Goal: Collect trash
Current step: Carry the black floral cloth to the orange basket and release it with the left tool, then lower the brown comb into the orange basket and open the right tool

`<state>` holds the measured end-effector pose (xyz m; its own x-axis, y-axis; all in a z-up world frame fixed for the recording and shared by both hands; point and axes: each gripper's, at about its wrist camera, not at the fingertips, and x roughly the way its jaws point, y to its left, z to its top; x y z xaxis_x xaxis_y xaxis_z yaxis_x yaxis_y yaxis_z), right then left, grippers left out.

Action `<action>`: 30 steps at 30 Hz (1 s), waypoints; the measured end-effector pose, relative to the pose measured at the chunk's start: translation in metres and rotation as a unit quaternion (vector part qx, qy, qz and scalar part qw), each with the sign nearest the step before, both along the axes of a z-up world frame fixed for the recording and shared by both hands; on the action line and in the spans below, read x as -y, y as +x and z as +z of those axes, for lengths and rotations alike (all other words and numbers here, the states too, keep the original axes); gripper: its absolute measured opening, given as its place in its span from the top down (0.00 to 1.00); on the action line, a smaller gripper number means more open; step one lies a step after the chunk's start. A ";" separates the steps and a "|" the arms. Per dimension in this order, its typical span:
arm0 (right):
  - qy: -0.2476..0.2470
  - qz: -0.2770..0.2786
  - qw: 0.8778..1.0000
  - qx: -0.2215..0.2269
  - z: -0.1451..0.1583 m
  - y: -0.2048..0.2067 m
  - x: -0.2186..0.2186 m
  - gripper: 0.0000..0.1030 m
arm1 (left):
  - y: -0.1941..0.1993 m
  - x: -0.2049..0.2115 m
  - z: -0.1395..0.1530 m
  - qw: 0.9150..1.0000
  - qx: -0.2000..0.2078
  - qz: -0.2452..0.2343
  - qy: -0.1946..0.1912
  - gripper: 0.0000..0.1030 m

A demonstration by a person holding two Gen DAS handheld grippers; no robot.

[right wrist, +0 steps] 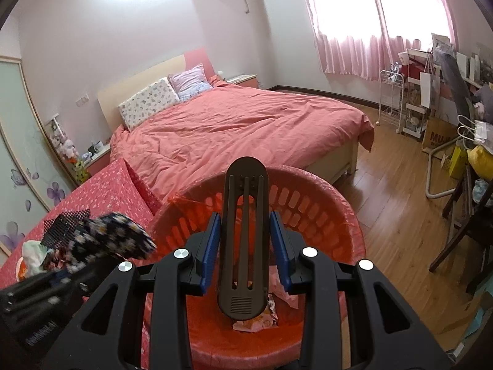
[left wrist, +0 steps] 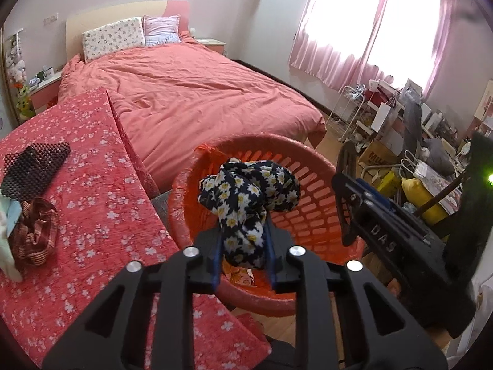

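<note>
The left gripper [left wrist: 243, 243] is clamped on a soft, crumpled floral cloth [left wrist: 249, 194], held above the basket [left wrist: 311, 166] for release. The right gripper [right wrist: 245, 246] stands part open around a rigid, slotted black plastic piece [right wrist: 245, 240], contact unclear. The basket is red perforated plastic with wrappers [right wrist: 262, 317] at its bottom.

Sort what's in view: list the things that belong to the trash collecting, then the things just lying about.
Job in hand:
- left gripper, shut on the floral cloth
- right gripper, open around the dark slotted insert
- orange basket, wrappers at its bottom

Lying about:
- bed
- black mesh mat
- striped brown cloth
</note>
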<state>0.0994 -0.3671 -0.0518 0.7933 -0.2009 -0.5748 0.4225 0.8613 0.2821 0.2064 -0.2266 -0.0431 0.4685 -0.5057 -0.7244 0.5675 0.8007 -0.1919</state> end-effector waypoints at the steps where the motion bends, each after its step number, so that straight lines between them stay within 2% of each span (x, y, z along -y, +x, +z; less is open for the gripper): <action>1: 0.002 0.003 1.000 0.000 -0.001 0.001 0.001 0.67 | 0.003 0.001 -0.003 1.000 -0.003 0.001 0.003 0.66; 3: 0.000 0.002 1.000 0.000 -0.002 0.002 0.005 0.62 | 0.006 0.001 -0.008 1.000 -0.005 0.006 0.008 0.55; 4: -0.001 0.001 1.000 -0.001 -0.003 0.002 0.005 0.56 | 0.008 0.000 -0.009 1.000 -0.005 0.008 0.010 0.53; 10: -0.014 -0.010 1.000 -0.009 -0.005 -0.002 0.007 0.44 | 0.013 -0.018 -0.017 0.999 -0.005 0.031 0.025 0.44; 16: -0.022 -0.006 1.000 -0.018 -0.004 -0.005 -0.002 0.43 | 0.010 -0.053 -0.010 0.997 0.015 0.063 0.039 0.36; 25: -0.035 0.027 0.999 -0.021 0.004 -0.003 -0.039 0.41 | 0.004 -0.141 0.000 0.990 0.031 0.131 0.051 0.29; 28: -0.042 0.044 0.998 -0.020 0.006 -0.002 -0.056 0.41 | 0.007 -0.180 0.002 0.983 0.034 0.169 0.055 0.27; 30: -0.046 0.061 0.997 -0.020 0.007 0.002 -0.071 0.41 | 0.012 -0.211 0.003 0.977 0.034 0.204 0.060 0.26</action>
